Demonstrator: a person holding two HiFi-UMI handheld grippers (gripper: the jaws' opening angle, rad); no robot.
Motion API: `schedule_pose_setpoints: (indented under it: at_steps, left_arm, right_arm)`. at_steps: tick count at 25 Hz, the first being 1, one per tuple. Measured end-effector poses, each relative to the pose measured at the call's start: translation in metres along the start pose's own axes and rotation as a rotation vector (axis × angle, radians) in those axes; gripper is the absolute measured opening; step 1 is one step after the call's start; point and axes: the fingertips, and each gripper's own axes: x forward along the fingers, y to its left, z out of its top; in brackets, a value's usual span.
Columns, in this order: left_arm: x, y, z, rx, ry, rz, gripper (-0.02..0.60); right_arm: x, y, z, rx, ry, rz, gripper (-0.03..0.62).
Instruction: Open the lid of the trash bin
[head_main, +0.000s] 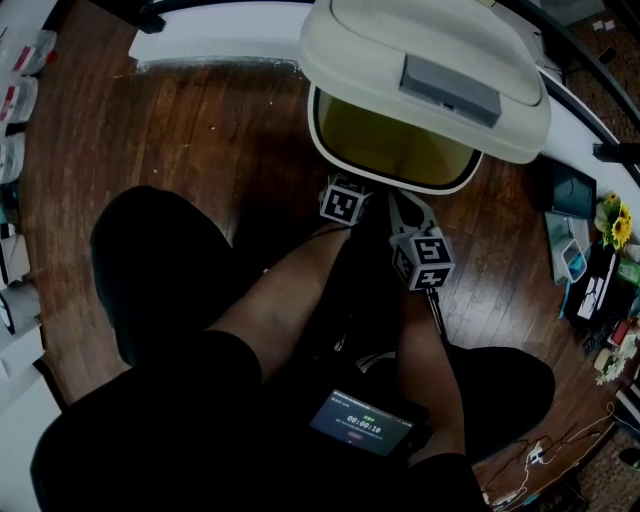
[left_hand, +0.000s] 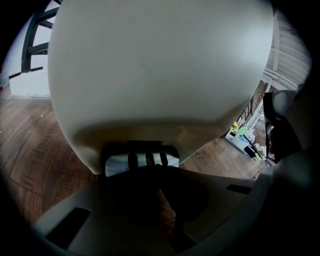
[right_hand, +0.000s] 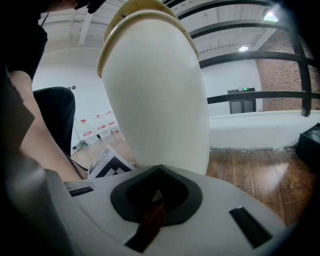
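Dark wooden floor (head_main: 200, 140); at its far edge stands a cream oval plastic trash bin (head_main: 390, 150), its cream lid (head_main: 400, 50) raised. Left gripper (left_hand: 152, 172), just before the bin's black ribbed pedal (left_hand: 146, 159), and right gripper (right_hand: 159, 172): fingers (right_hand: 225, 200) closed, empty.

Cream trash bin (head_main: 392, 148) on wooden floor (head_main: 200, 130), grey-panelled lid (head_main: 380, 45) raised, yellowish interior showing.

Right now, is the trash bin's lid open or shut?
Open. In the head view the lid is raised, and the trash bin shows its rim and yellowish inside beneath it.
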Motion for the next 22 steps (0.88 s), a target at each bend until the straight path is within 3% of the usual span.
schedule_pose_setpoints:
  at_steps: [22]
  left_arm:
    - [0.0075, -0.0021, -0.0005, -0.021, 0.039, 0.018, 0.021]
  right_arm:
    - [-0.0081, -0.0072, 0.0027, 0.016, -0.007, -0.001, 0.017]
